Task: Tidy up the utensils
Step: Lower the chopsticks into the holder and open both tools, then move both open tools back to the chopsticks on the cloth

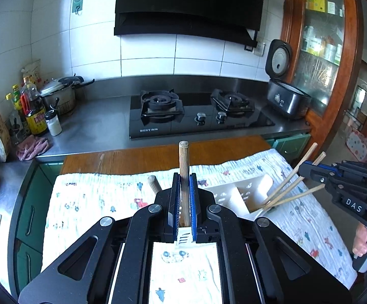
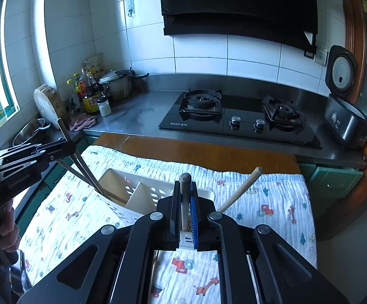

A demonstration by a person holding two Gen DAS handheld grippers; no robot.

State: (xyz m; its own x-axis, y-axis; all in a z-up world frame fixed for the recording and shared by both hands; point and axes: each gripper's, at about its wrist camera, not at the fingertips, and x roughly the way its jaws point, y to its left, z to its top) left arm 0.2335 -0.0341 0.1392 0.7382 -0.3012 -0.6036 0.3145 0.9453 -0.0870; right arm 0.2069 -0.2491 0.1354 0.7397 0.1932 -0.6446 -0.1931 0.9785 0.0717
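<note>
Kitchen table, patterned cloth [image 1: 87, 202], white caddy [image 2: 122, 177] filling with chopsticks.
Both grippers, left [image 1: 184, 200] and right [image 2: 184, 207], clamp chopsticks over it; neither released yet.

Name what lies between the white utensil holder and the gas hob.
Right wrist view: between utensil holder and gas hob lie printed cloth, then a bare wooden tabletop strip, then steel counter. No utensils there.
</note>
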